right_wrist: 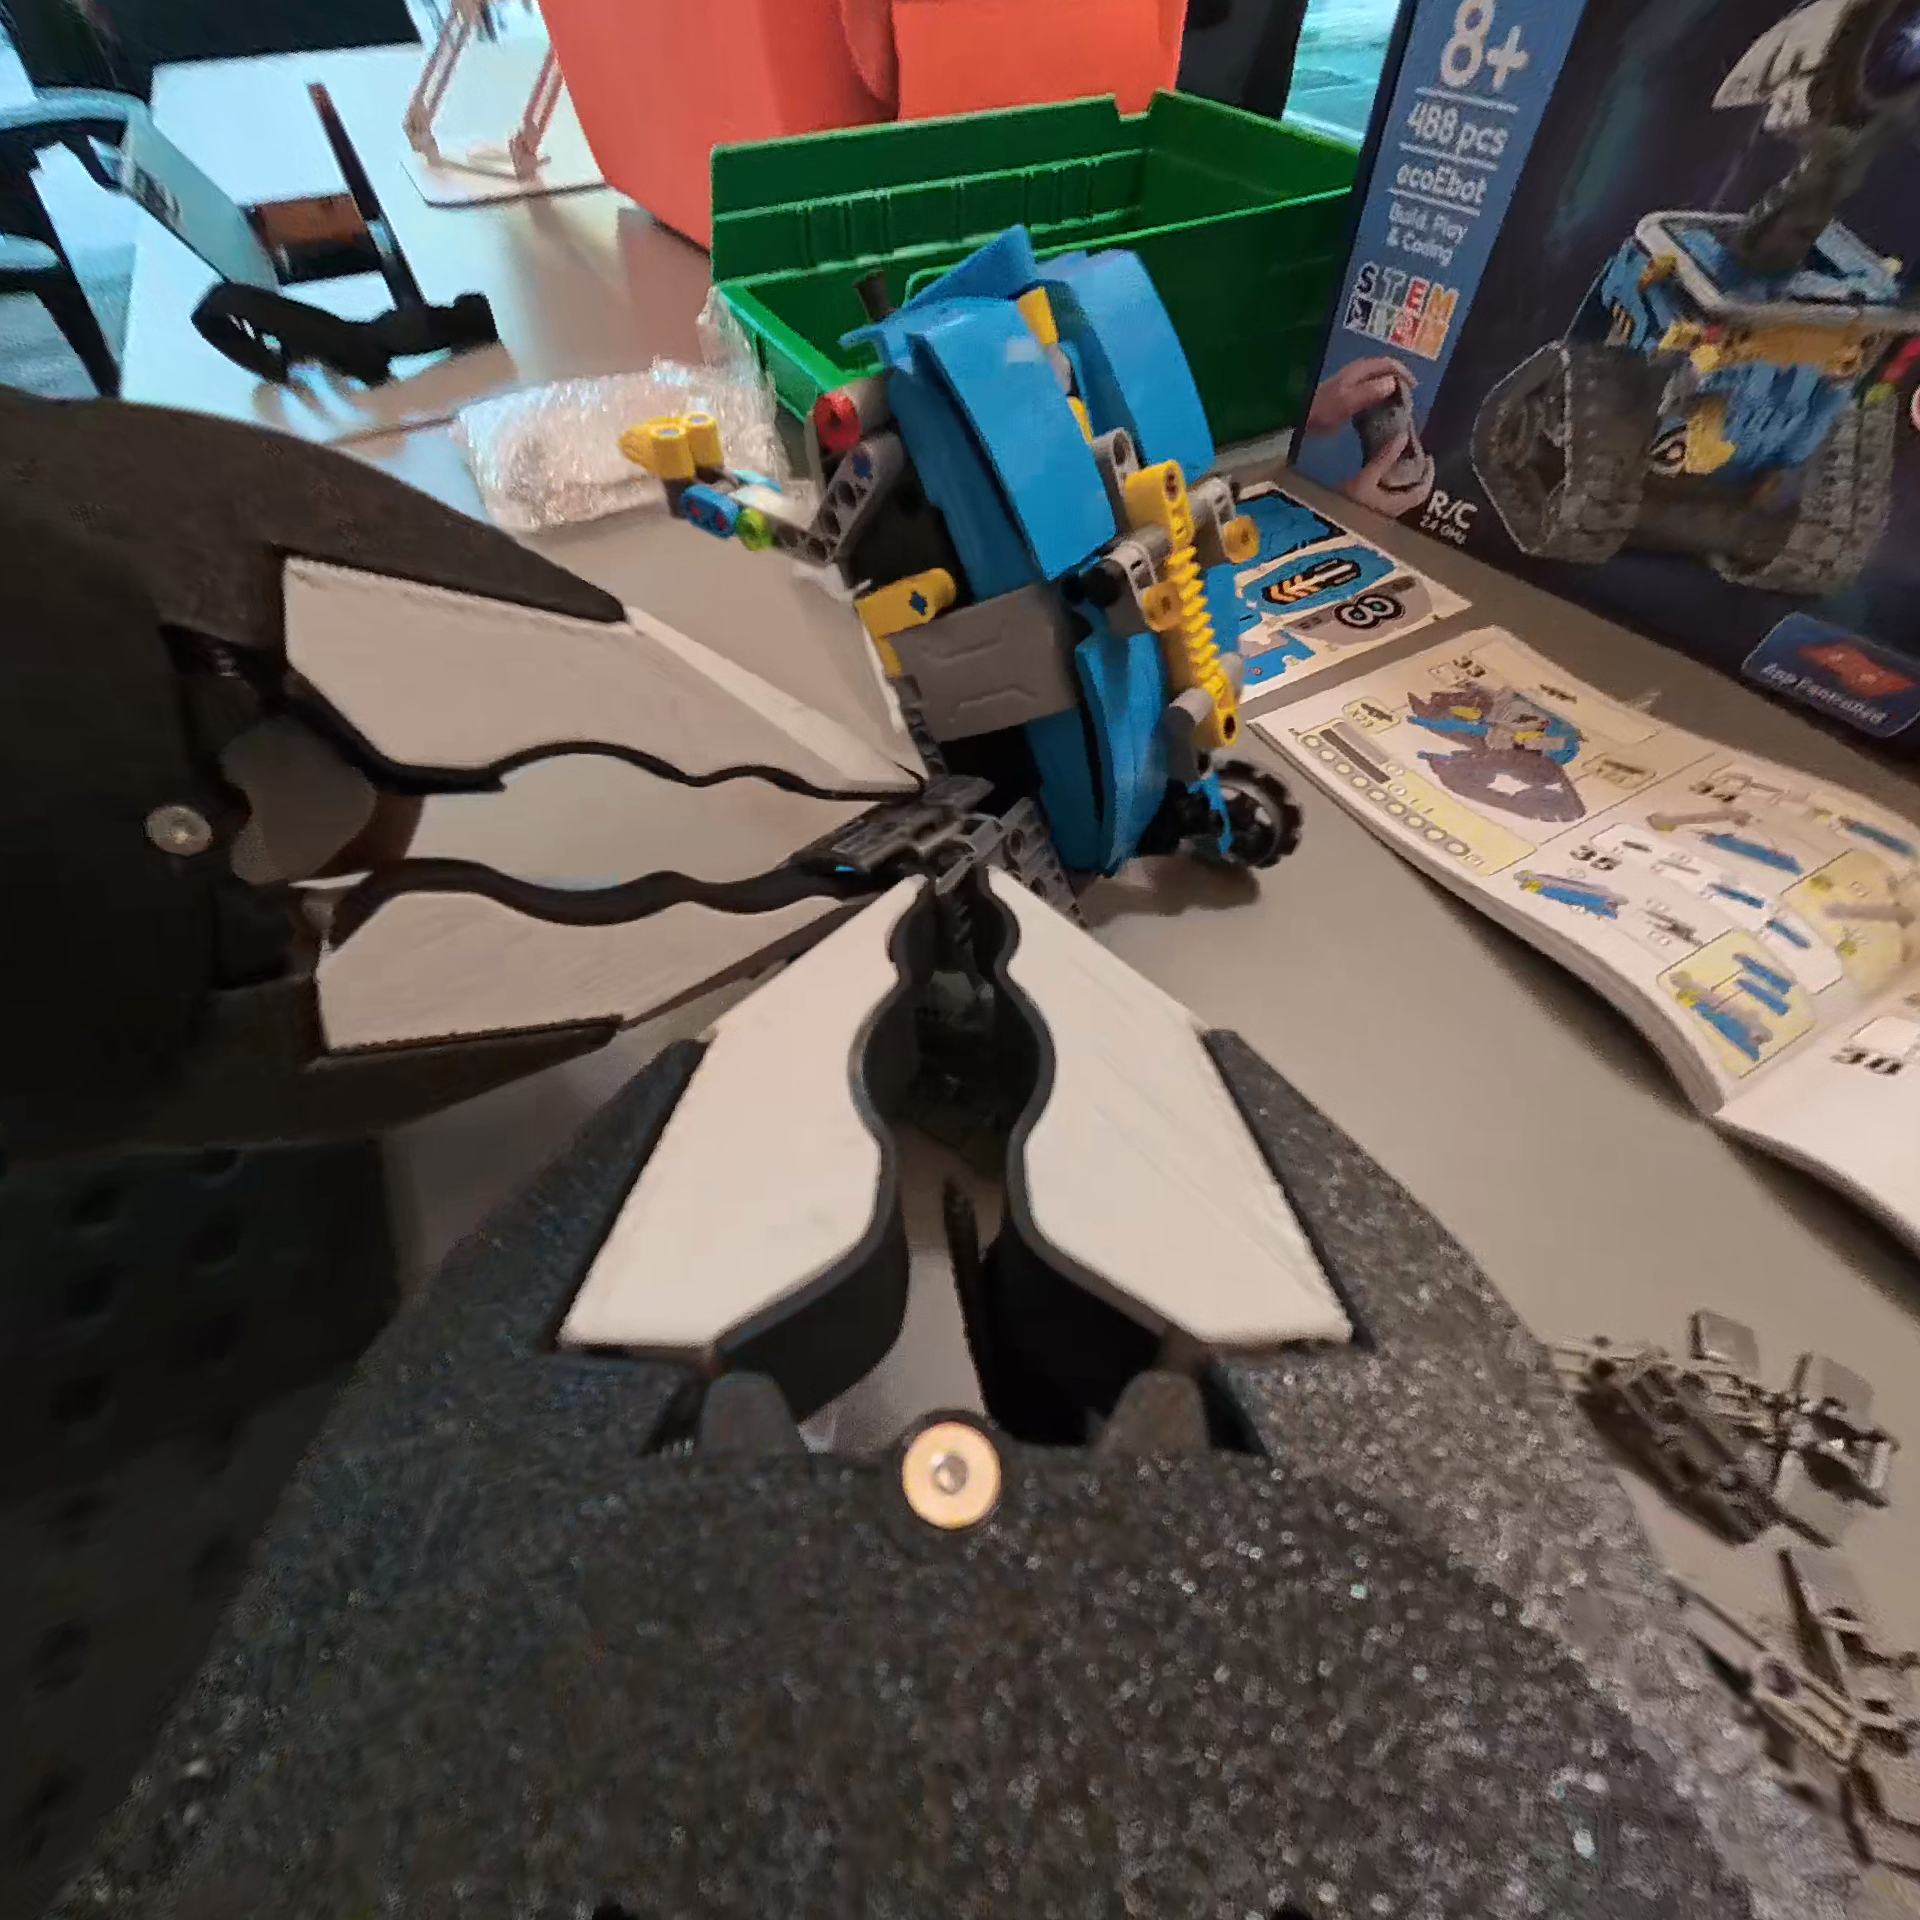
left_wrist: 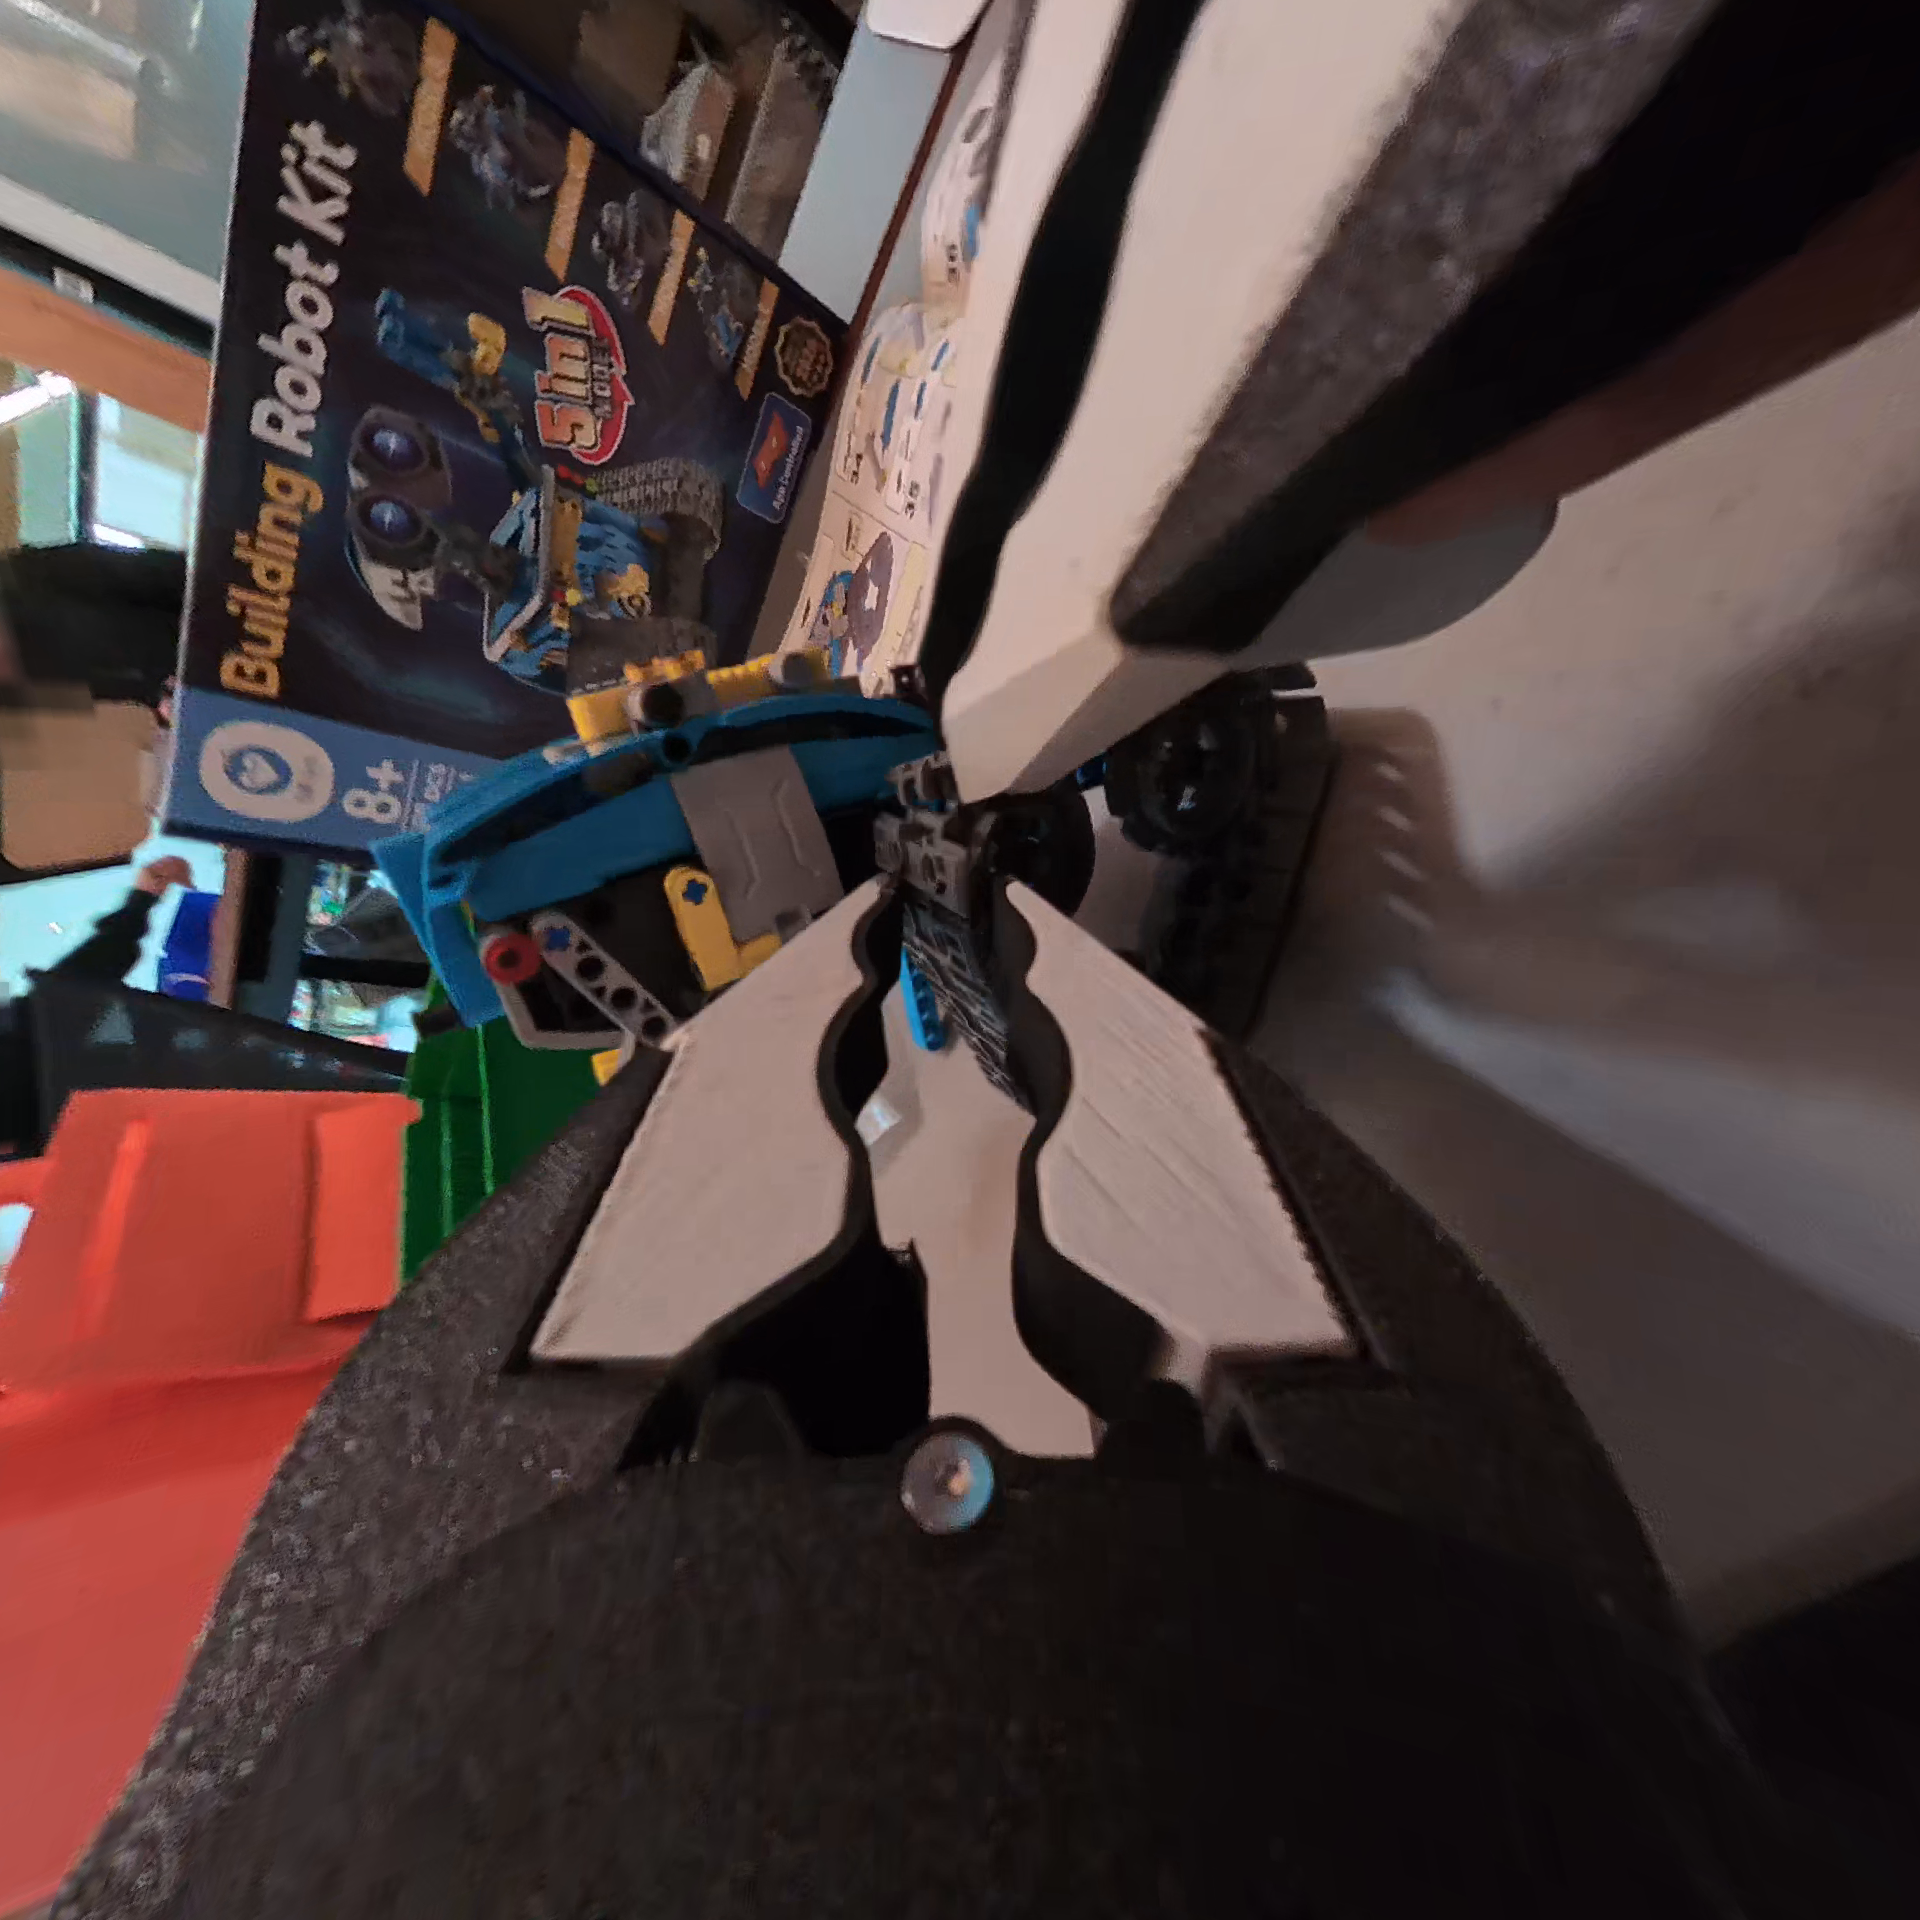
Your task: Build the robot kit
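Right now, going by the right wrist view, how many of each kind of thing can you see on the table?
Grippers: 2, left gripper and right gripper
Blue and yellow brick model: 1
Green bin: 1
Kit box: 1
Instruction booklet: 1
Sticker sheet: 1
Plastic bag: 1
Small loose brick assembly: 1
Total: 9

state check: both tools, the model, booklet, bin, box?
left tool: shut on the dark track strip.
right tool: shut on the track strip too.
blue-and-yellow model: tipped on its side, partly built.
instruction booklet: lying open, flat.
green bin: lid off; contents not visible.
kit box: standing on edge.
loose dark parts: scattered on table.
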